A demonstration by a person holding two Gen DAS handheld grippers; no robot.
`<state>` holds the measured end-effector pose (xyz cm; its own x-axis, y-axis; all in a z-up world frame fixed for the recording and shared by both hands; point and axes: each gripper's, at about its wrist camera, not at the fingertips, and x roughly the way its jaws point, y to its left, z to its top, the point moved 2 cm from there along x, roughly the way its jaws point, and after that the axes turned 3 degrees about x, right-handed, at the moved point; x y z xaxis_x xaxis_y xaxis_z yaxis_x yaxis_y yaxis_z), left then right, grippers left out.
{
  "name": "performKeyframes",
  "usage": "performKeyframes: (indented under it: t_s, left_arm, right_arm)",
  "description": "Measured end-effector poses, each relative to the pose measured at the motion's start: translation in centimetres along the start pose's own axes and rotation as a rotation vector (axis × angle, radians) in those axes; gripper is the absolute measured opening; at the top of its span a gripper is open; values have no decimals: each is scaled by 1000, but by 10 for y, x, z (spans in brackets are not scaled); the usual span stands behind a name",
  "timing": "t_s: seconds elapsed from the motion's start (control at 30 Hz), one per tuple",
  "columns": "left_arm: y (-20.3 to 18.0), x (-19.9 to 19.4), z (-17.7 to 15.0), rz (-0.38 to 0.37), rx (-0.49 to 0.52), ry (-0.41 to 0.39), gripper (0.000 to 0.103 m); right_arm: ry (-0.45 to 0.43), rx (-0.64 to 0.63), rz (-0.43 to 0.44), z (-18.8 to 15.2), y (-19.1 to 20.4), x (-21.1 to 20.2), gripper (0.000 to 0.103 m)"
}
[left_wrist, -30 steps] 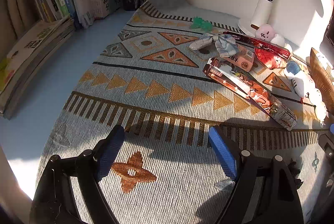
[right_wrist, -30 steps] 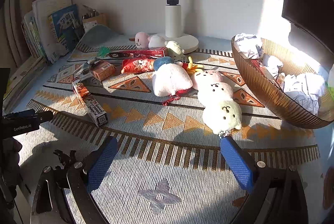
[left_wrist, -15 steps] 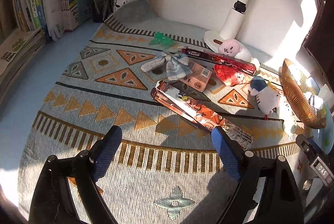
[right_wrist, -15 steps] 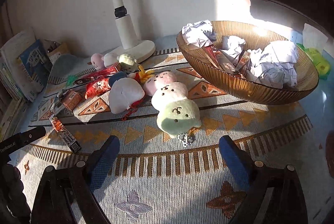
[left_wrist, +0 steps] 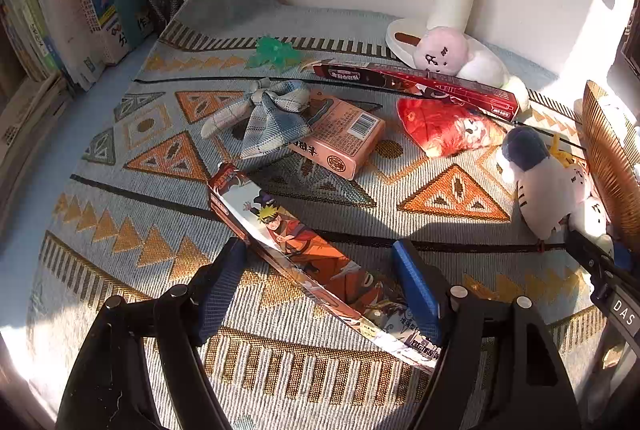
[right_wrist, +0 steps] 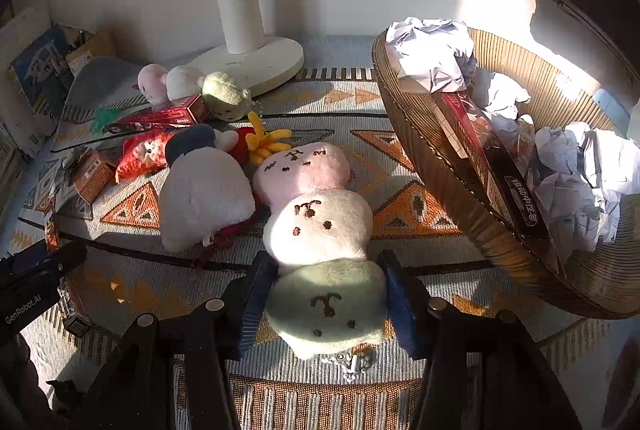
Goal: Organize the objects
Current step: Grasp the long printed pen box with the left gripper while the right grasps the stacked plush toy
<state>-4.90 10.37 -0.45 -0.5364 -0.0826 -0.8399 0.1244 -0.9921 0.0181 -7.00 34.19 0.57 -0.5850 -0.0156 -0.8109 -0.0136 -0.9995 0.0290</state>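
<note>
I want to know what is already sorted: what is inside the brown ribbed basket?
In the basket lie crumpled white papers and a long dark-and-red box leaning on the wall. Whatever lies under the papers is covered.

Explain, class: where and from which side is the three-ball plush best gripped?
Grip the three-ball plush at its pale green end ball, from above, one of the fingers on each side. It lies flat and lengthwise, so that nearest ball is narrow, soft and open-sided. The right gripper, just closing, straddles it.

Right gripper (right_wrist: 324, 294) closed around plush (right_wrist: 326, 300); left gripper (left_wrist: 320, 282) narrowed astride box (left_wrist: 304, 250).
</note>
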Motion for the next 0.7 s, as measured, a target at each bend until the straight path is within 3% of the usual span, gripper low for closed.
performKeyframes:
  t_s: [0.1, 0.13, 0.23, 0.37, 0.53, 0.6, 0.7]
  left_arm:
    - [15, -9, -6, -26, -9, 13, 46]
    - [24, -13, -9, -48, -22, 17, 36]
    - [50, -21, -18, -140, -42, 41, 19]
    - [86, -31, -32, -178, -23, 54, 18]
    - [110, -34, -38, -213, -34, 46, 23]
    - [109, -34, -37, -230, -37, 41, 33]
    - [102, -32, -35, -195, -21, 28, 34]
  right_arm:
    - [19, 59, 89, -10, -1, -11, 47]
    - [27, 83, 116, -14, -3, -16, 47]
    - [42, 119, 154, -32, -4, -35, 47]
    - [57, 123, 191, -59, 0, -57, 47]
    - [68, 40, 129, -76, 12, -63, 52]
    - [64, 49, 153, -73, 10, -63, 69]
    - [28, 47, 161, -62, 10, -66, 78]
